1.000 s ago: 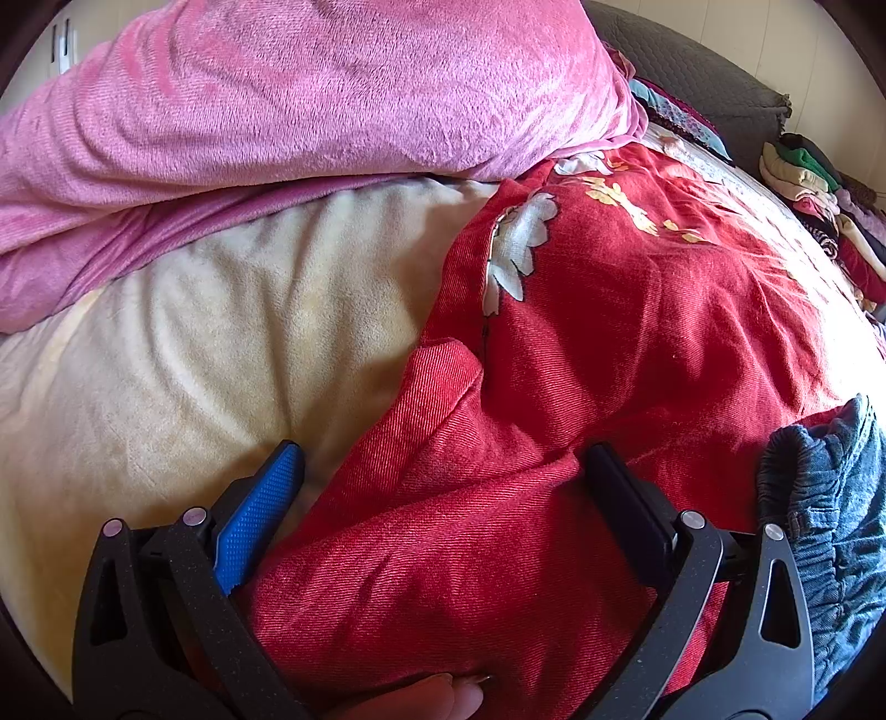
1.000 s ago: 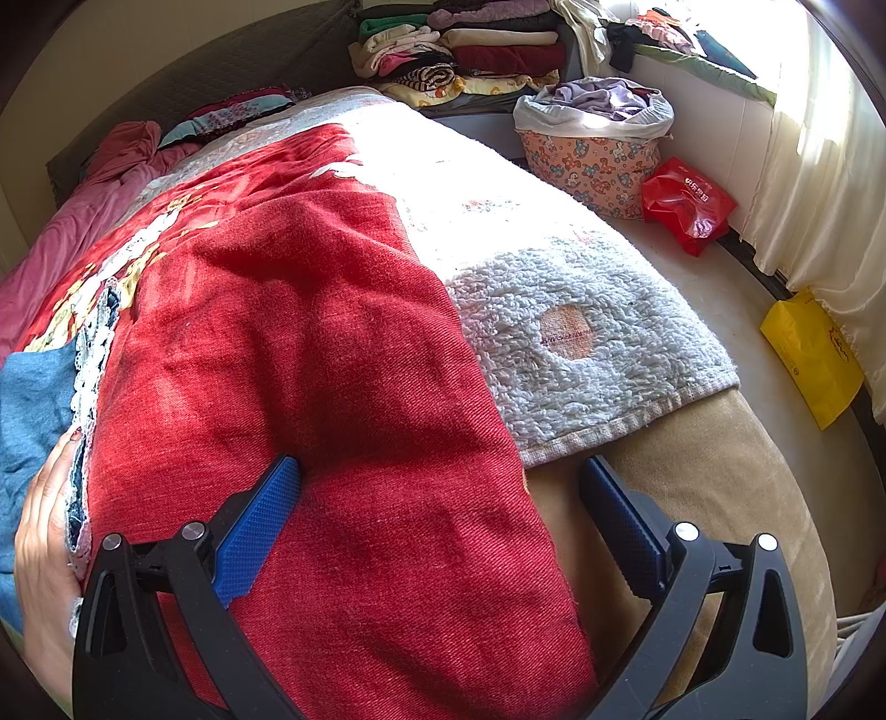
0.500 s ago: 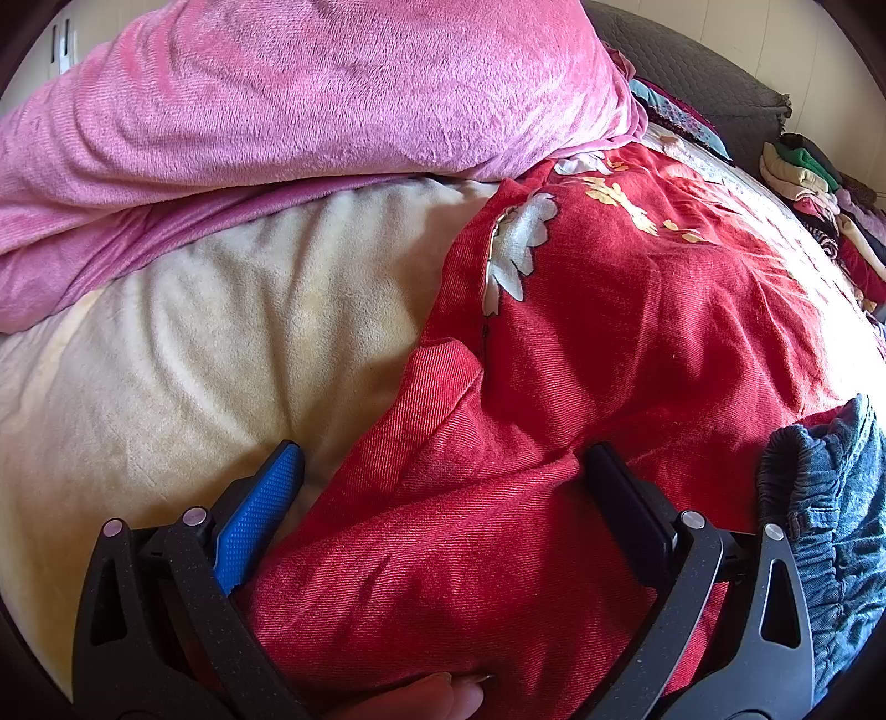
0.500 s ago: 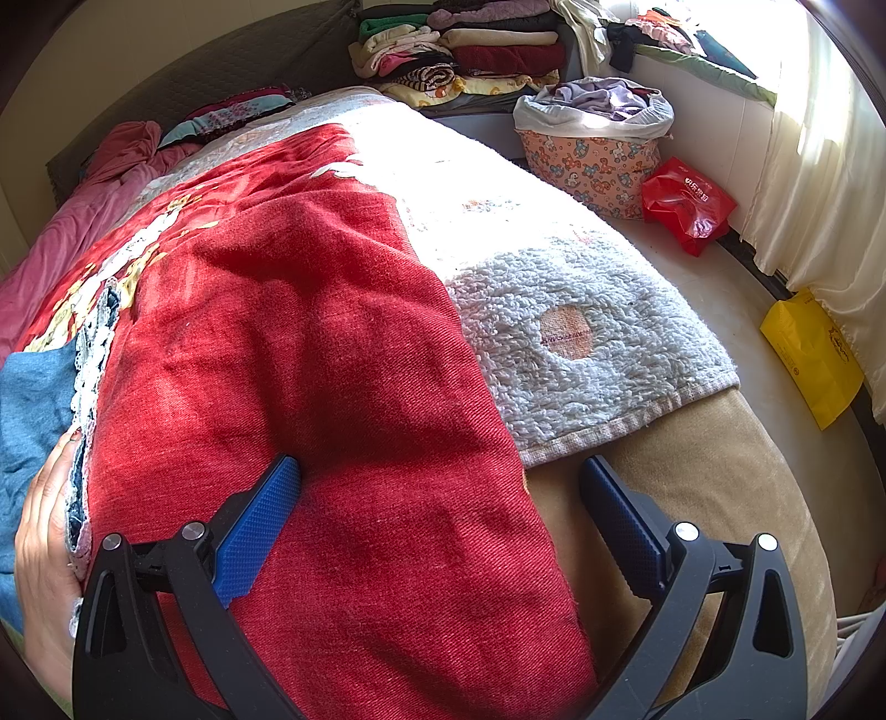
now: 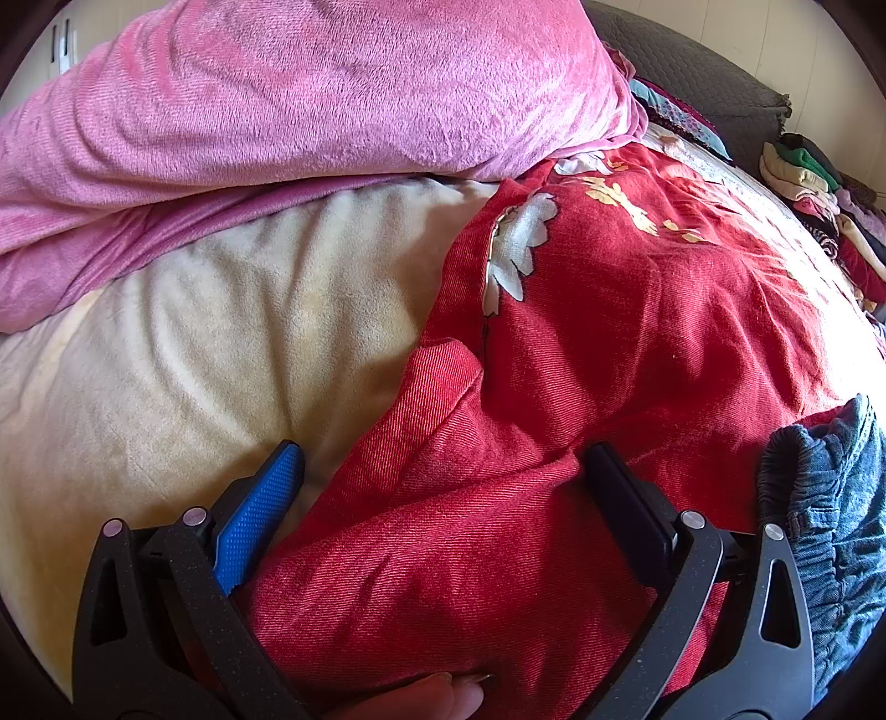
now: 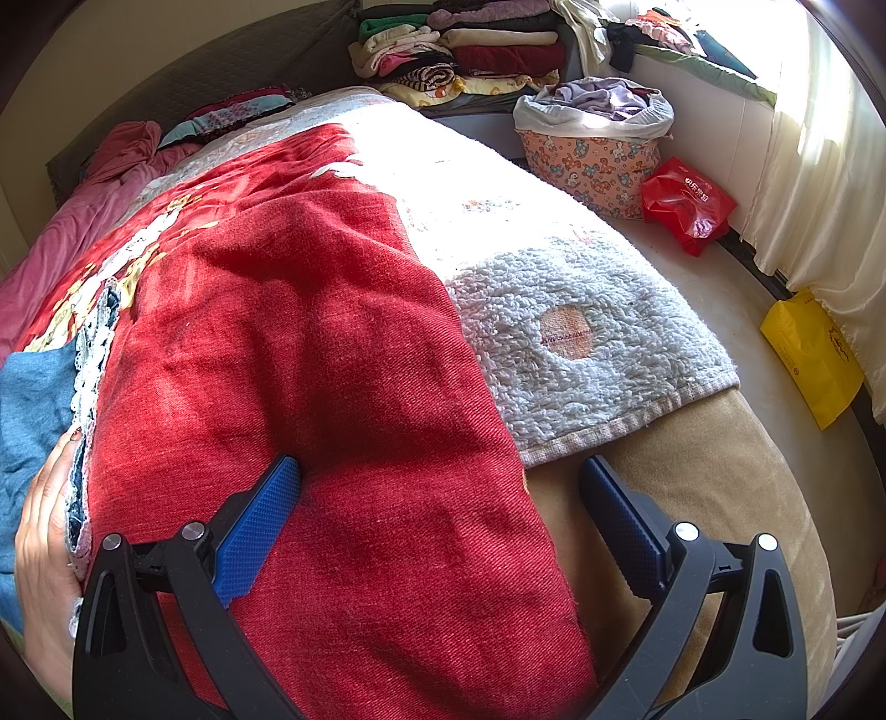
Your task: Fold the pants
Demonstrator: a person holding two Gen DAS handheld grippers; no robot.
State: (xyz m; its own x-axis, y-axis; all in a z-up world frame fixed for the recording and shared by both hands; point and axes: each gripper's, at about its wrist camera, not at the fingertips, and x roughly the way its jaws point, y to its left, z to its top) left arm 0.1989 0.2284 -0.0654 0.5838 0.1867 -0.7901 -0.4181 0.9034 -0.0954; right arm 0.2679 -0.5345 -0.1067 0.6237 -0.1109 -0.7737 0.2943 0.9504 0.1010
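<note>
The pants are blue denim with an elastic waist. They show at the right edge of the left wrist view (image 5: 830,526) and at the left edge of the right wrist view (image 6: 33,410), lying on a red flowered blanket (image 5: 637,310). My left gripper (image 5: 443,482) is open, low over a fold of the red blanket, left of the pants and holding nothing. My right gripper (image 6: 443,487) is open over the red blanket's near edge (image 6: 343,387), right of the pants. A bare hand (image 6: 44,531) rests on the pants' lace-trimmed edge.
A pink plush duvet (image 5: 288,105) is heaped at the far left over a cream sheet (image 5: 183,360). A white fluffy towel (image 6: 581,343) lies at the bed's right side. Stacked folded clothes (image 6: 459,50), a laundry basket (image 6: 592,144), a red bag (image 6: 686,205) and a yellow bag (image 6: 814,354) stand beyond.
</note>
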